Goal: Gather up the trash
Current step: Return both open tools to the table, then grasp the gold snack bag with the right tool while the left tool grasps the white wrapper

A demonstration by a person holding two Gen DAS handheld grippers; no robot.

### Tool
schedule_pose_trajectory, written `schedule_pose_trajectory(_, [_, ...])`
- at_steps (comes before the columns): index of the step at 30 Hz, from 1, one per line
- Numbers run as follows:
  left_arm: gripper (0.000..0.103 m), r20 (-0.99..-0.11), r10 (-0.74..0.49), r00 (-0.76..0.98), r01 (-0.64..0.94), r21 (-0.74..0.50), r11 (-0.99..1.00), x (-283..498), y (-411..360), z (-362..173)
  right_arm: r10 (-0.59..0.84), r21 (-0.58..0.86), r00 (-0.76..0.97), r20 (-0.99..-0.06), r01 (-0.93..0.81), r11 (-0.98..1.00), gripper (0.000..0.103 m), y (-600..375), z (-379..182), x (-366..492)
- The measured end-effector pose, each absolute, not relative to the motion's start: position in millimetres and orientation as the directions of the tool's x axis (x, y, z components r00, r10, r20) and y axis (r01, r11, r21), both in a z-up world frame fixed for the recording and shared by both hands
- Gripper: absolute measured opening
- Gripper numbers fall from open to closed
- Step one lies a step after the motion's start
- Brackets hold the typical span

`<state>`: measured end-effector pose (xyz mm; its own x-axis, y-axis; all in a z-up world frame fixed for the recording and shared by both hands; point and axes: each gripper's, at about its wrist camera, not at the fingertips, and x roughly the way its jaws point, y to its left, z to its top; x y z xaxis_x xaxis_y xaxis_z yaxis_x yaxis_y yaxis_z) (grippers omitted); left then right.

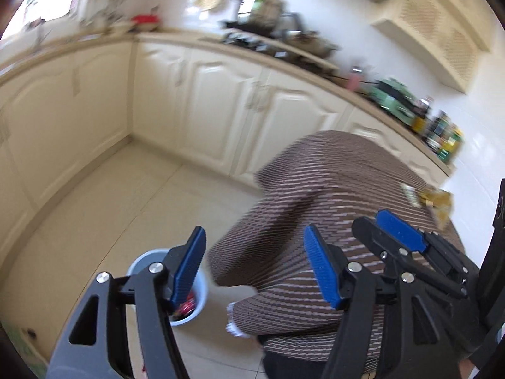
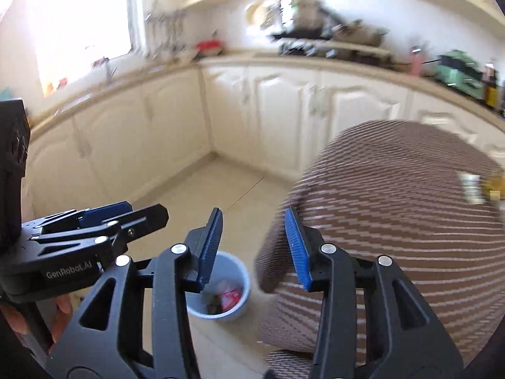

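A light blue trash bin (image 1: 139, 262) (image 2: 241, 273) stands on the tiled floor beside a round table. Red and dark trash (image 2: 228, 297) lies inside it. Crumpled yellow and white wrappers (image 1: 437, 200) (image 2: 476, 188) lie on the table's brown striped cloth (image 1: 315, 173) (image 2: 394, 189) near its far right edge. My left gripper (image 1: 254, 240) (image 2: 145, 210) is open above the bin with nothing between its blue pads. My right gripper (image 2: 253, 218) (image 1: 371, 218) is also open and empty, close beside the left one, high over the bin and the table's edge.
Cream cabinets (image 1: 221, 101) run along two walls and meet in a corner. The counter (image 2: 347, 60) carries a dish rack, pots, bottles and a green appliance, all blurred. A bright window is at the upper left. A hand (image 2: 60, 312) grips the left gripper's handle.
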<state>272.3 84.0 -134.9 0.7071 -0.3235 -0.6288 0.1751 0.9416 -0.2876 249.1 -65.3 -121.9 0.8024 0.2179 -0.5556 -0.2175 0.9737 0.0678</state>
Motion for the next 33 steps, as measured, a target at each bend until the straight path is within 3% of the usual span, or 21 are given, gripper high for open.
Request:
schedule_pose_trajectory(7, [0.068, -0.612, -0.435, 0.661, 0.372, -0.236, 0.898, 265, -27, -99, 0.004, 0.105, 0.874, -0.486, 0.054, 0.993, 0.05, -220, -89, 215])
schedule_pose_trajectory(14, [0.068, -0.661, -0.484, 0.573, 0.485, -0.203, 0.851, 295, -148, -100, -0.135, 0.276, 0.85, -0.509, 0.309, 0.91, 0.056, -365, -102, 199])
schedule_pose_trajectory(18, [0.068, -0.692, -0.484, 0.536, 0.513, -0.188, 0.837, 313, -193, -106, -0.133, 0.365, 0.831, -0.54, 0.374, 0.852, 0.059, -414, -112, 206])
schedule_pose_trajectory(28, [0.068, -0.752, -0.458, 0.473, 0.521, -0.18, 0.834, 355, -252, -119, 0.077, 0.617, 0.807, -0.585, 0.382, 0.688, 0.06, -494, -150, 265])
schedule_pose_trajectory(29, [0.068, -0.76, -0.451, 0.467, 0.522, -0.175, 0.835, 358, -257, -121, 0.091, 0.628, 0.8, -0.592, 0.389, 0.674, 0.059, -498, -155, 269])
schedule_pose_trajectory(31, [0.068, -0.769, -0.44, 0.464, 0.521, -0.165, 0.837, 363, -262, -125, 0.101, 0.634, 0.812, -0.574, 0.363, 0.683, 0.029, -498, -156, 274])
schedule_pose_trajectory(32, [0.068, -0.773, -0.432, 0.465, 0.519, -0.157, 0.84, 366, -266, -127, 0.113, 0.642, 0.821, -0.56, 0.344, 0.685, 0.026, -498, -156, 277])
schedule_pose_trajectory(33, [0.068, -0.777, -0.422, 0.466, 0.513, -0.151, 0.845, 369, -269, -129, 0.114, 0.646, 0.828, -0.549, 0.334, 0.687, 0.013, -500, -154, 280])
